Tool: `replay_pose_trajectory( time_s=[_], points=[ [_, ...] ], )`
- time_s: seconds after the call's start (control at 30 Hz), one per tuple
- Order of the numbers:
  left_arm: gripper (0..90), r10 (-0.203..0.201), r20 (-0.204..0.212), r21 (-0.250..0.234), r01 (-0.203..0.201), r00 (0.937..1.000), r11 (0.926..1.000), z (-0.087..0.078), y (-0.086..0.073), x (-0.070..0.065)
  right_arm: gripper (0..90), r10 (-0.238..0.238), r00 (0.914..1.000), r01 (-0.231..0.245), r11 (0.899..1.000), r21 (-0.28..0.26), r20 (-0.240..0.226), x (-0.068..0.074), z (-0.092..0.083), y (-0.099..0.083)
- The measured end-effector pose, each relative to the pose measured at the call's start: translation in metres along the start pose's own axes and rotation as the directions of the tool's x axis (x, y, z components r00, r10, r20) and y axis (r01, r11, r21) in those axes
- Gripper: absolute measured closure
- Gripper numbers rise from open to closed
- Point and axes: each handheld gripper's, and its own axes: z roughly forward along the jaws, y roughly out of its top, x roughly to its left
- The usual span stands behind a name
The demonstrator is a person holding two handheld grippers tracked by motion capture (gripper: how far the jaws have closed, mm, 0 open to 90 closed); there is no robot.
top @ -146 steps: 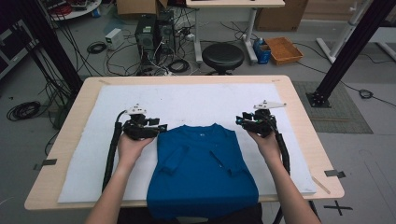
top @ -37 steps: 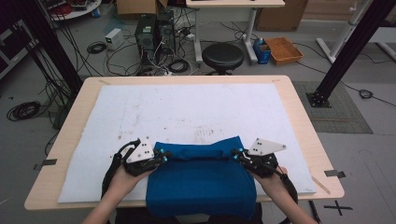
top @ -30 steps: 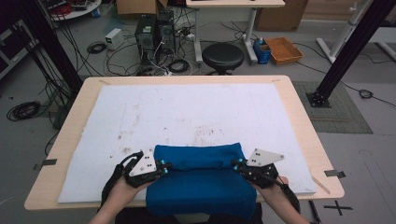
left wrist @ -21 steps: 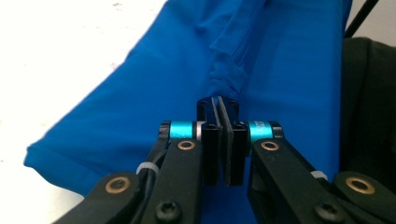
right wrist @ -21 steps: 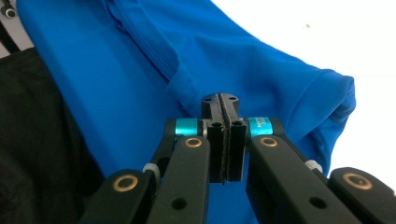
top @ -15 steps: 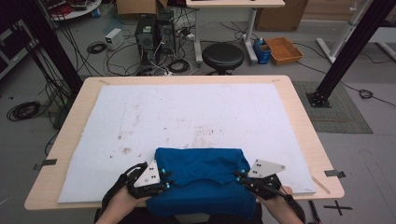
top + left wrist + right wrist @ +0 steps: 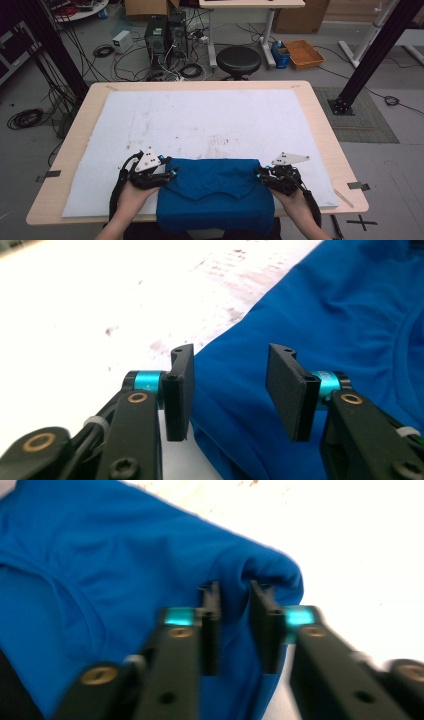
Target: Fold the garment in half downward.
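A blue shirt (image 7: 215, 192) lies folded on the white mat (image 7: 200, 115) at the near edge, its collar flap on top. My left gripper (image 7: 170, 172) is at the fold's left end. In the left gripper view its jaws (image 7: 231, 350) have just been opening and stand open, with the shirt's edge (image 7: 350, 315) under and between them, untouched by the pads. My right gripper (image 7: 260, 175) is at the fold's right end. In the right gripper view it (image 7: 234, 586) is shut on a bunched corner of the shirt (image 7: 100, 555).
The wooden table (image 7: 325, 125) carries the stained white mat, bare beyond the shirt. On the floor behind stand a black stool (image 7: 240, 60), computer towers (image 7: 160, 35) and loose cables. A black frame post (image 7: 365, 55) rises at the right.
Both grippers drew the shirt's top toward the near edge, folding it over. The left jaws have opened and let the cloth go. The right still pinches its corner.
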Motion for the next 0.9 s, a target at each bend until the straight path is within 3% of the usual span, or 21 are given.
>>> replay_pose_trajectory(
  time_s=[0.07,0.2,0.23,0.3,0.37,0.5,0.57,0.63,0.73,0.9],
  points=[
    [53.0,0.008,-0.008,0.004,-0.008,0.9999,1.0,-0.001,-0.003,-0.001,89.1,-0.018,0.9998,0.018,1.0,0.002,0.01,0.0,-0.002,-0.001],
    [53.0,0.005,-0.017,0.005,-0.005,0.9998,1.0,-0.006,-0.007,0.0,88.9,-0.007,0.9999,0.007,1.0,0.005,0.008,-0.002,-0.009,-0.004],
    [52.8,0.002,-0.02,0.0,-0.002,0.9998,1.0,-0.007,-0.007,0.001,87.5,-0.003,1.0,0.003,1.0,0.006,0.006,-0.002,-0.01,-0.005],
    [51.5,-0.012,-0.033,-0.013,0.012,0.9994,0.9999,-0.008,-0.005,0.003,76.3,-0.009,0.9998,0.009,1.0,-0.001,0.018,-0.002,-0.013,-0.006],
    [47.5,-0.028,-0.047,-0.026,0.027,0.9985,0.9993,-0.007,-0.002,0.007,73.9,-0.001,0.9997,0.002,1.0,-0.022,0.024,-0.005,-0.017,-0.004],
    [47.1,-0.035,-0.057,-0.035,0.033,0.9978,0.9989,0.001,0.008,0.015,64.4,0.058,0.9972,-0.053,0.994,-0.092,0.047,-0.019,-0.018,0.016],
    [47.0,-0.059,-0.052,-0.035,0.057,0.9969,0.9977,0.01,0.013,0.02,62.4,0.086,0.9952,-0.08,0.991,-0.111,0.048,-0.025,-0.012,0.027],
    [47.0,-0.072,-0.064,-0.03,0.07,0.9954,0.9971,0.016,0.014,0.024,62.3,0.096,0.9938,-0.09,0.99,-0.106,0.056,-0.029,-0.003,0.035],
    [46.9,-0.085,-0.076,0.018,0.087,0.9935,0.9961,0.026,0.012,0.029,62.4,0.107,0.9926,-0.103,0.992,-0.07,0.058,-0.033,0.015,0.041],
    [47.1,-0.117,-0.067,0.084,0.122,0.9909,0.9889,0.032,0.007,0.033,65.2,0.119,0.991,-0.121,0.992,0.029,0.06,-0.037,0.033,0.032]
  ],
)
